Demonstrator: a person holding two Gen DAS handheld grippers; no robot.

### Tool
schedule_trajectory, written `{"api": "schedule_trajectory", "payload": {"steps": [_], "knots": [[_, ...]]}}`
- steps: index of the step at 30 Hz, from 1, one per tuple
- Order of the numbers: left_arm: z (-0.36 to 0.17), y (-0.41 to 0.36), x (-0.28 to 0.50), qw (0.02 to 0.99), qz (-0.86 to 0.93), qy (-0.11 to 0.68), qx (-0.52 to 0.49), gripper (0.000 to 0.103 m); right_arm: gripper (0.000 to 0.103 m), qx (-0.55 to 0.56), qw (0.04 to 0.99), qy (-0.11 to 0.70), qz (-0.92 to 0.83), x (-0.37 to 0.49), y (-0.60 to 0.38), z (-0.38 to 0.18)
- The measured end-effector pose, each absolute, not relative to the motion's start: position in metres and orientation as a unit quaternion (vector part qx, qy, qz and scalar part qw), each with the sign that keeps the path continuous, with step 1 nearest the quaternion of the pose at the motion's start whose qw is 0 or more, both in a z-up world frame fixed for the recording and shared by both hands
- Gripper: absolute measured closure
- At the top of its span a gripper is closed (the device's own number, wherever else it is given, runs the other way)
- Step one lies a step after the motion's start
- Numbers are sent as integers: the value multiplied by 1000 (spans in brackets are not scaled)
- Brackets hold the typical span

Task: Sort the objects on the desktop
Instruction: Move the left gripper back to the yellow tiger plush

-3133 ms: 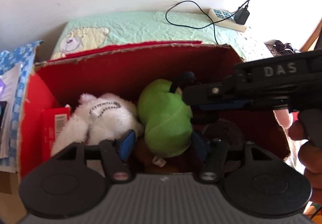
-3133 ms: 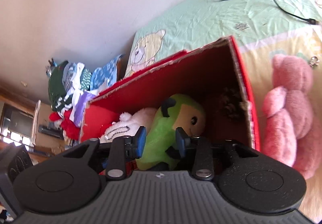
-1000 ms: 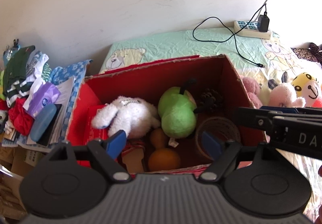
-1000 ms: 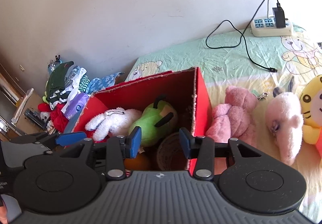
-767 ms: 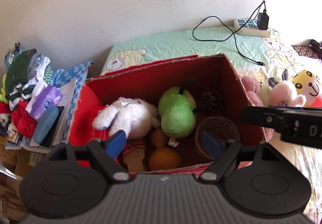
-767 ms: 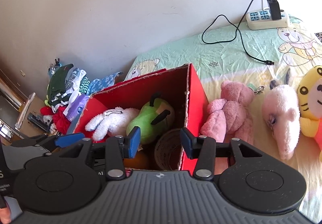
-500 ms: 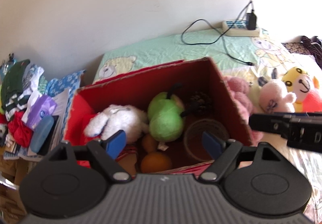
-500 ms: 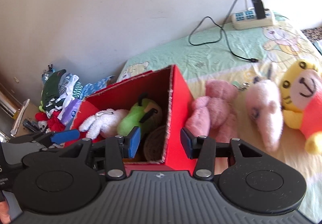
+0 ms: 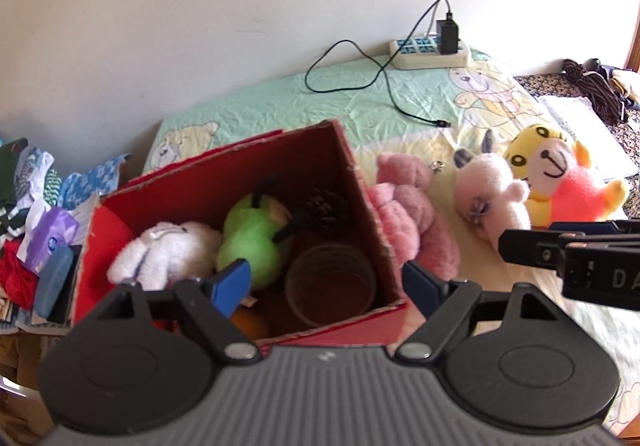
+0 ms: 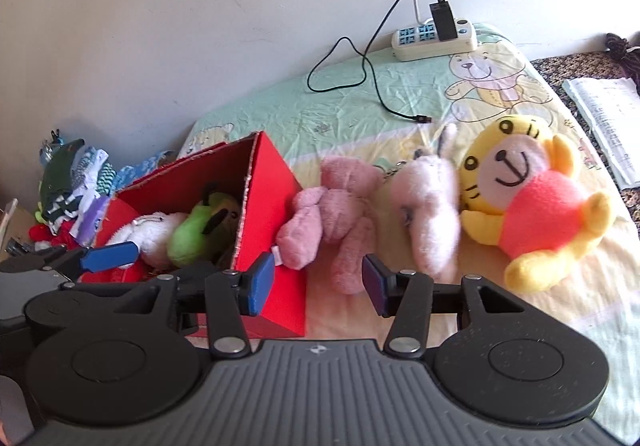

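A red cardboard box [image 9: 362,181] [image 10: 272,181] holds a white plush [image 9: 164,252], a green plush [image 9: 248,238], a pine cone [image 9: 326,205], a brown cup [image 9: 332,282] and an orange ball [image 9: 250,324]. Right of the box lie a pink bear [image 10: 336,205] [image 9: 408,213], a pale pink bunny [image 10: 430,201] [image 9: 488,197] and a yellow tiger doll [image 10: 536,201] [image 9: 556,173]. My left gripper [image 9: 326,284] hangs open above the box's near right corner, empty. My right gripper [image 10: 318,280] is opening in front of the pink bear, with nothing between its fingers.
A power strip [image 10: 434,35] with a black cable [image 10: 360,77] lies at the back of the bear-print sheet [image 10: 400,101]. Folded clothes and small items [image 9: 36,213] pile up left of the box. Papers [image 10: 604,113] lie at the far right.
Both grippers have drawn back out of the box and swung right, so the toys on the sheet come into view. The right gripper's fingers have spread wider.
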State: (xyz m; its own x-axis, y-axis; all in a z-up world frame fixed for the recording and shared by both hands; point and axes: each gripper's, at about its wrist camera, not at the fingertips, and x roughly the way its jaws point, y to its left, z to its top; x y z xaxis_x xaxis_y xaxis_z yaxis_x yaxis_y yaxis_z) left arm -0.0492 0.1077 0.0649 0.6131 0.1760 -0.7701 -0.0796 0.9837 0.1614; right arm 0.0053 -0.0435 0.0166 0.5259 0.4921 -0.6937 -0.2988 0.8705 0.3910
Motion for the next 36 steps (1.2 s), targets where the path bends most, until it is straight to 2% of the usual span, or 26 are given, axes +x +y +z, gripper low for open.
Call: {"api": "schedule_trajectory", "payload": {"steps": [16, 36], "knots": [[59, 36, -33, 891, 57, 444, 67, 17, 50, 109, 868, 438, 209, 15, -108, 11], [18, -36, 3, 868, -4, 496, 29, 18, 50, 131, 859, 457, 188, 48, -193, -12]]}}
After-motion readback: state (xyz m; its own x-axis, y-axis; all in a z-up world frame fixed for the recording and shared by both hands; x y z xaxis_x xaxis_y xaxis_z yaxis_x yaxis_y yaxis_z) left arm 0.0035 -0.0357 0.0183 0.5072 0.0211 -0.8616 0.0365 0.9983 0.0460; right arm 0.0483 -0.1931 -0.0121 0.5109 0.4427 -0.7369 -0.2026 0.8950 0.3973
